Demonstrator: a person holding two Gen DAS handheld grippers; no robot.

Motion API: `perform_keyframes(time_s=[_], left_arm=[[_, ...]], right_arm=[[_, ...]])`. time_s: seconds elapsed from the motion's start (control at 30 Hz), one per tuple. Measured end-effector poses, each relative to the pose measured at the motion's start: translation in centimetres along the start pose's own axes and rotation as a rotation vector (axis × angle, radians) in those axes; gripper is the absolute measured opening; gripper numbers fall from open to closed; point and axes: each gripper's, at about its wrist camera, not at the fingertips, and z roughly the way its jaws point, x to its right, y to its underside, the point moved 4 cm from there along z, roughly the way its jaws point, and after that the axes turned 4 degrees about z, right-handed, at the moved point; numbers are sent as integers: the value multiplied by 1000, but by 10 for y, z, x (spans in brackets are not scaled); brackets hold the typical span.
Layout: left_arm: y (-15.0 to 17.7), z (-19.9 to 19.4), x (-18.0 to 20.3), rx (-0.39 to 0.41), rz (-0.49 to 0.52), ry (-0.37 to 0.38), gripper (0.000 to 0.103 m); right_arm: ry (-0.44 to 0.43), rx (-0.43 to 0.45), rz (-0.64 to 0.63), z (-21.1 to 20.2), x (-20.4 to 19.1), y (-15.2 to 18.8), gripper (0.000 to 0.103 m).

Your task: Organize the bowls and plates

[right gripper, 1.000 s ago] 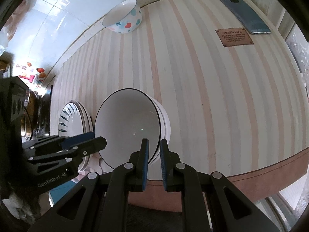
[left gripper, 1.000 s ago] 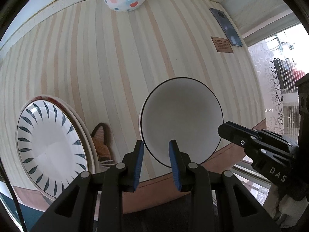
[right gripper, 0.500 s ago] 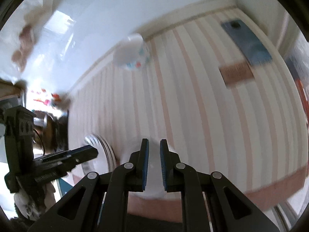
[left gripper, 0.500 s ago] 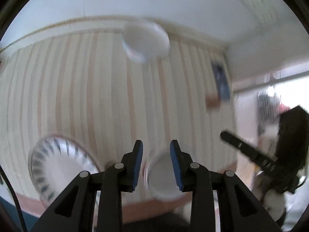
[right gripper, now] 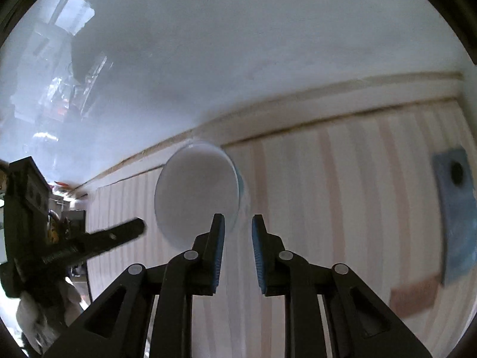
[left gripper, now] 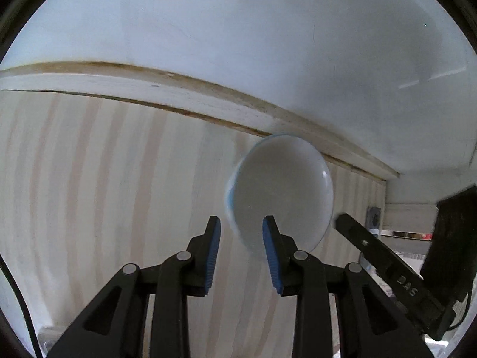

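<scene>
Now both grippers near far bowl [left gripper: 283, 191], right gripper [right gripper: 237, 256] opened, plates gone

Left hand-held gripper [left gripper: 241, 250]: black frame, blue ribbed pads [left gripper: 214, 253] (silver pivot screws).

The bowl [left gripper: 283, 191] is white inside with a blue-tinged rim. The table [left gripper: 104, 179] has cream and pale pink stripes. The black grippers' fingers [right gripper: 219, 256] carry blue pads.

Bowl [left gripper: 280, 191] ahead near wall [left gripper: 238, 44]; tabletop [left gripper: 104, 194] bare leftward
</scene>
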Motion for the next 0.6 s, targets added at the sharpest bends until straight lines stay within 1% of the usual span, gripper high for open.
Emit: perform_keyframes(time_s=[0.13,0.23,0.3,0.43,0.5,0.6], left_arm=[[-8,11,-2,16,21,-11,26],[-8,7,2,40,36,-24,25],[-5,5,4,45,49,-41,25],[4,2,15,34,60,-48,25],[14,-4,23,40,77,-48,25],[28,-15,33,46,95,-41,25]], right_arm=[[8,-25,-36,27,-6,-16,21],[55,-13,-81,35,-6,-13,16],[75,3,-110,35,-9,-8,16],[67,7,-100,30,-6,-4,16],[55,3,-88,24,-1,1,16],[62,1,-93,11,3,14,16]])
